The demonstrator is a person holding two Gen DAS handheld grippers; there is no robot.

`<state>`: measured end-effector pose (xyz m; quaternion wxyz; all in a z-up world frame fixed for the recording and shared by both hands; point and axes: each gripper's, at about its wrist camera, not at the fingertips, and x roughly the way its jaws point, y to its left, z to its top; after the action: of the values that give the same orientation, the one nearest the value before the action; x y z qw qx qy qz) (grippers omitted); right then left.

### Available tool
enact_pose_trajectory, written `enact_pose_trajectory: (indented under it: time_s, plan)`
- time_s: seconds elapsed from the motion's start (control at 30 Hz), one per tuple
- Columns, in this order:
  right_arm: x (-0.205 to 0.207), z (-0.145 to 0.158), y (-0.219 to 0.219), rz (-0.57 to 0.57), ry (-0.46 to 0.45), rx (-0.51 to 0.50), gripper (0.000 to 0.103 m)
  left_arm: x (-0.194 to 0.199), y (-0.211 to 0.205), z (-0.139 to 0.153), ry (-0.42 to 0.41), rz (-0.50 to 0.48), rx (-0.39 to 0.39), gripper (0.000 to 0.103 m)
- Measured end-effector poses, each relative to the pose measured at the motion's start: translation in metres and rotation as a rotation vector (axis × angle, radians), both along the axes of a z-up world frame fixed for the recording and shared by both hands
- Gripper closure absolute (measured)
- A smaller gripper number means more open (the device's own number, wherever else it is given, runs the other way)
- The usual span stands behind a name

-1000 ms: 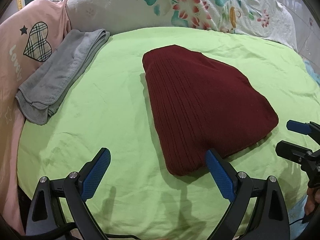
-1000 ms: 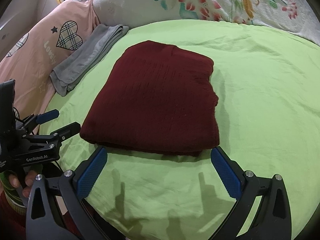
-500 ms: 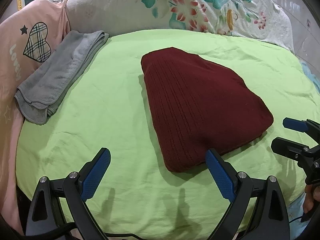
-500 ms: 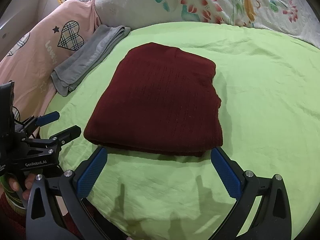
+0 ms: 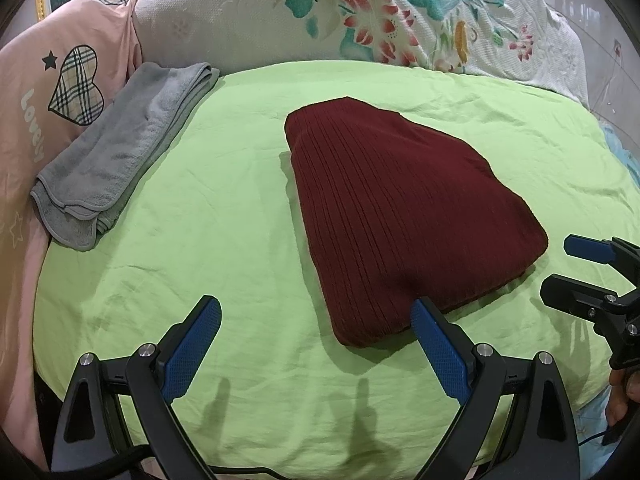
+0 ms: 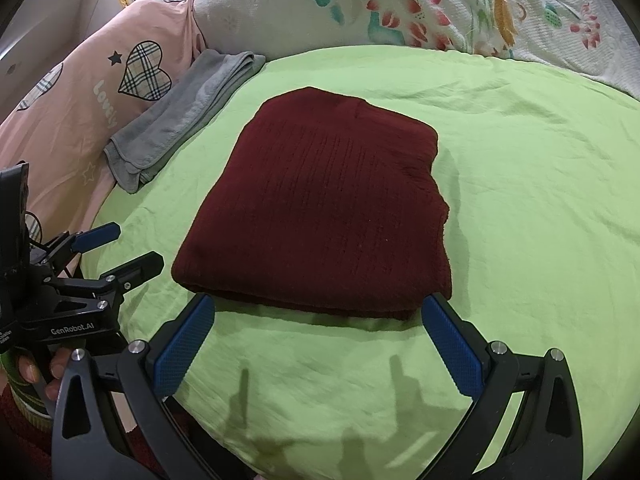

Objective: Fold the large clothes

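A dark red ribbed knit garment [image 5: 400,208] lies folded into a thick rectangle on the green sheet [image 5: 224,216]; it also shows in the right wrist view [image 6: 324,208]. My left gripper [image 5: 316,316] is open and empty, hovering above the sheet at the garment's near left corner. My right gripper [image 6: 316,312] is open and empty, just short of the garment's near edge. Each gripper shows in the other's view: the right one at the far right [image 5: 560,268], the left one at the far left [image 6: 124,248], both open.
A folded grey towel [image 5: 120,156] lies at the back left of the sheet, also in the right wrist view [image 6: 180,120]. A pink pillow with a plaid heart [image 5: 68,84] and a floral pillow [image 5: 360,16] stand behind. The bed edge runs just below the grippers.
Both grippers have drawn back slightly from the folded garment and stay open. The garment has not moved.
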<state>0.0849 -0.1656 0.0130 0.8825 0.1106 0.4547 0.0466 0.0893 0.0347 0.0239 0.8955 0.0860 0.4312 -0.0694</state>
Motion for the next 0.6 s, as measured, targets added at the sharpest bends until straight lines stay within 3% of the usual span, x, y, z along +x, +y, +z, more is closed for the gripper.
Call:
enact_pose_trajectory:
  time_s: [0.6]
  plan:
    - [0.0049,0.0044,0.0034,0.006,-0.010,-0.002,0.000,0.0054,0.0045,-0.0002,0.001,0.008,0.003,0.007]
